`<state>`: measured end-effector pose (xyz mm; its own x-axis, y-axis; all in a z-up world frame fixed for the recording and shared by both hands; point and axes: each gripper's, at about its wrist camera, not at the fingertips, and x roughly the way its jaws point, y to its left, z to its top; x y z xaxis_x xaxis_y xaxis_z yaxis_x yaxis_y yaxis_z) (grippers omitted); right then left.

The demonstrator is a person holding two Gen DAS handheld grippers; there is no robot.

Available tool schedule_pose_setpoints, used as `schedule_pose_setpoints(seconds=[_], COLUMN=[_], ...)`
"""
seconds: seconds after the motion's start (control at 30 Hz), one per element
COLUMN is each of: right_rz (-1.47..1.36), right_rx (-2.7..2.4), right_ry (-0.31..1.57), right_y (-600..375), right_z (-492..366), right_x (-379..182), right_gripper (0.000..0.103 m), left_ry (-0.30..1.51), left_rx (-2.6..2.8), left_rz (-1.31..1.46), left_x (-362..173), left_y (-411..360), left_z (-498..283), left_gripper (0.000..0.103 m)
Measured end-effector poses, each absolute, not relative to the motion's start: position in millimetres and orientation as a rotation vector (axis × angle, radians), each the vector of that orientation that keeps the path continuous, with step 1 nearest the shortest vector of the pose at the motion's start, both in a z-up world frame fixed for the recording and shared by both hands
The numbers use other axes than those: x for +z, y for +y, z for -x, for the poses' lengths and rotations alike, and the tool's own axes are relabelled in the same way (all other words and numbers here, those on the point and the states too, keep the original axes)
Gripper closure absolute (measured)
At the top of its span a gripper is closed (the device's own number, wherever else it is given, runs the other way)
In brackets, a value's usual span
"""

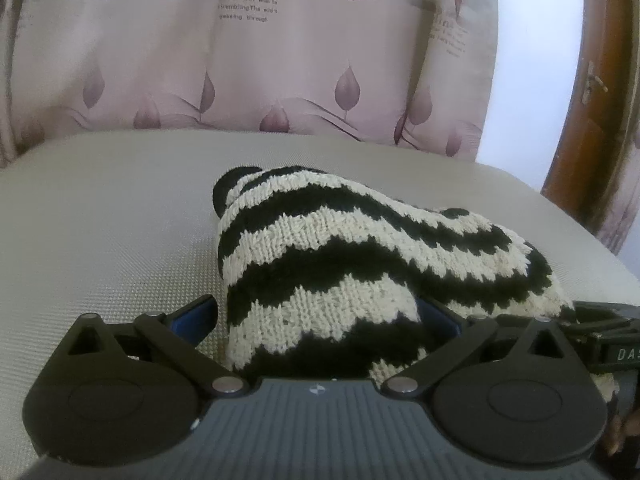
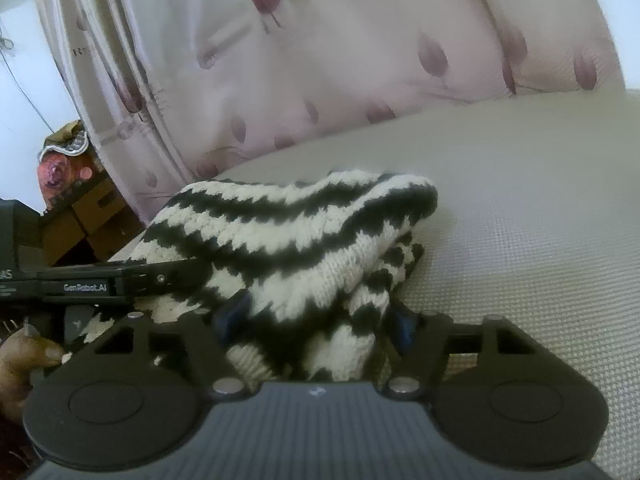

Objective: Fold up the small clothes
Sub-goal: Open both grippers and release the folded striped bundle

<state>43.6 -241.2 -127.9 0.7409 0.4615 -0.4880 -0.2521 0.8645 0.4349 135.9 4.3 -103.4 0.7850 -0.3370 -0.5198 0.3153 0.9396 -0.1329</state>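
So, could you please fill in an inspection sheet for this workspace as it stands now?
Surface: pale woven cushion, bare around the garment.
Job's things: one black-and-cream striped knit garment, bunched up in a heap, not flat.
Clutter: nothing seen on the cushion.
Grippers: left gripper open, knit between its fingers; right gripper open, knit bunched between its fingers.
Cables: thin wire on the far wall.
Surroundings: leaf-print curtain, wooden door, cardboard boxes.

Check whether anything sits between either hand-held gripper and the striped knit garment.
Nothing visible does. The striped knit garment already lies between the open fingers of the left hand-held gripper and the right hand-held gripper, bunched on the grey cushion.
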Motion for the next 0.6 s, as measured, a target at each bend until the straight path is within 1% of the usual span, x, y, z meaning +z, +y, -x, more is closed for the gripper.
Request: schedule_pose_setpoints(seconds=[0.17, 0.43, 0.6], right_rz=[-0.331, -0.284, -0.219], right_rx=[0.380, 0.322, 0.268], right_ry=[0.622, 0.628, 0.528], right_y=[-239, -231, -222], right_z=[-41, -32, -5], right_x=[-126, -115, -94], right_gripper=[0.030, 0.029, 0.028], left_ry=[0.544, 0.507, 0.480], left_rx=[-0.323, -0.267, -0.215], left_rz=[0.013, -0.033, -0.043], left_x=[-99, -91, -83], left_y=[1, -4, -7], left_z=[-129, -116, -100], left_gripper=[0.000, 0.000, 0.000])
